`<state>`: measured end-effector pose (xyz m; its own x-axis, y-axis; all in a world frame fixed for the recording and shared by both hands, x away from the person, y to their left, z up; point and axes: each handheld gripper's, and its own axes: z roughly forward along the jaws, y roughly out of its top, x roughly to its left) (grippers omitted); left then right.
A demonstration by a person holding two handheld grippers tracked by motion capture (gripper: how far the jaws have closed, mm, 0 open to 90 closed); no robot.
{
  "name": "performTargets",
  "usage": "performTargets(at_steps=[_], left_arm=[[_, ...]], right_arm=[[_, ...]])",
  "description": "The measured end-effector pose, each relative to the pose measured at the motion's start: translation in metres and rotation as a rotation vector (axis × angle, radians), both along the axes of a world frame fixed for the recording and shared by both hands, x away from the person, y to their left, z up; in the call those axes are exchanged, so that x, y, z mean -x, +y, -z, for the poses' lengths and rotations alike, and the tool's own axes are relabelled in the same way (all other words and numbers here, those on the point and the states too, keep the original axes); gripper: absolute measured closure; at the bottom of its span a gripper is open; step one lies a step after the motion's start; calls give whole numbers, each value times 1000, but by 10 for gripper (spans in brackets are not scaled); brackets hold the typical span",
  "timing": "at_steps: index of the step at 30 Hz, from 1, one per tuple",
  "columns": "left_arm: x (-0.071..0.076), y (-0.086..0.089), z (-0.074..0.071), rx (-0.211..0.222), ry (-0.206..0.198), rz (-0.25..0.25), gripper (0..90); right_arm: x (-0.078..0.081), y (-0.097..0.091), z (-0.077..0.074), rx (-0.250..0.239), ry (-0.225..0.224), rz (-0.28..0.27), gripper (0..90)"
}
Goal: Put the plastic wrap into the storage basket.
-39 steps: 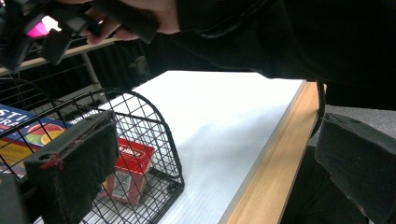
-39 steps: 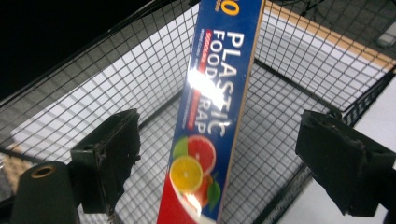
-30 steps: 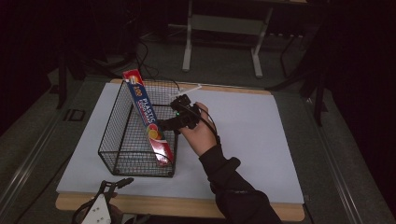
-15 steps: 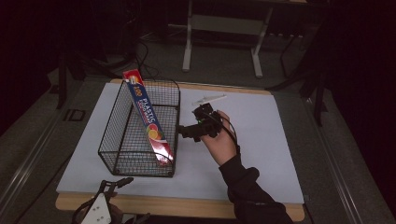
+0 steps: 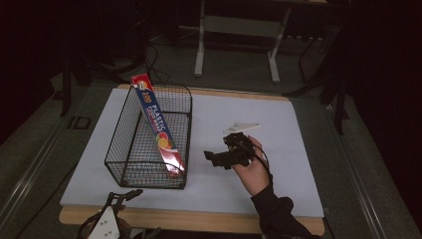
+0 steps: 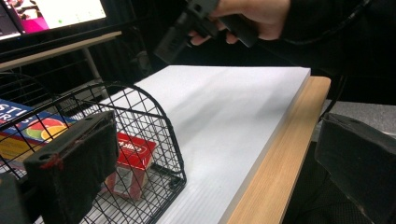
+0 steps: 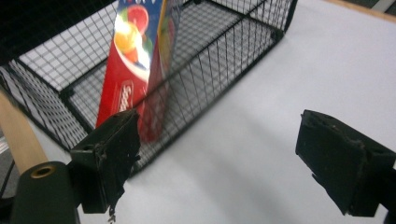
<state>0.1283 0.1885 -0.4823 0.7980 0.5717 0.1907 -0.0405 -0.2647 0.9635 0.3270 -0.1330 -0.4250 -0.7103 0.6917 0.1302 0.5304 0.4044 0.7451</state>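
A black wire basket (image 5: 130, 149) stands on the left half of the white mat. A long red and blue plastic wrap box (image 5: 157, 124) leans inside it, its low end in the near right corner. A hand holds my right gripper (image 5: 213, 158) low over the mat, right of the basket and apart from it, jaws pointing at it. In the right gripper view it (image 7: 229, 158) is open and empty, facing the basket (image 7: 224, 46) and the box (image 7: 140, 56). My left gripper (image 5: 122, 196) rests at the table's front edge, open (image 6: 215, 172), beside the basket's corner (image 6: 163, 121).
The white mat (image 5: 288, 149) stretches bare to the right of the basket. A wooden table edge (image 5: 199, 219) runs along the front. A metal stand (image 5: 236, 30) is on the floor beyond the table. A lit monitor (image 6: 51, 14) shows in the left gripper view.
My right gripper has moved from the basket's right wall to the right and toward the front, sinking a little, jaws still open. The left gripper, basket and box have not moved.
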Motion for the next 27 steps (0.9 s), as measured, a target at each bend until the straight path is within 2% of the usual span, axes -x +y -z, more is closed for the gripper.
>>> performTargets(at_steps=[6, 8, 13, 18, 23, 27], left_arm=[[0, -1, 0, -5, -1, 1, 2], [0, -1, 0, -6, -1, 1, 3], [-1, -1, 1, -10, 2, 1, 2], [0, -1, 1, -10, 1, 2, 2], [0, -1, 1, -8, 0, 3, 2], [0, -1, 1, -9, 0, 3, 2]], right_arm=[[12, -20, 19, 7, -10, -25, 135], [15, -28, 25, 20, -10, -15, 136], [25, -44, 35, 7, 9, 4, 136], [35, -56, 40, 4, 11, 15, 135], [48, -67, 40, 3, -22, 20, 136], [55, -74, 43, 12, -27, 23, 136]])
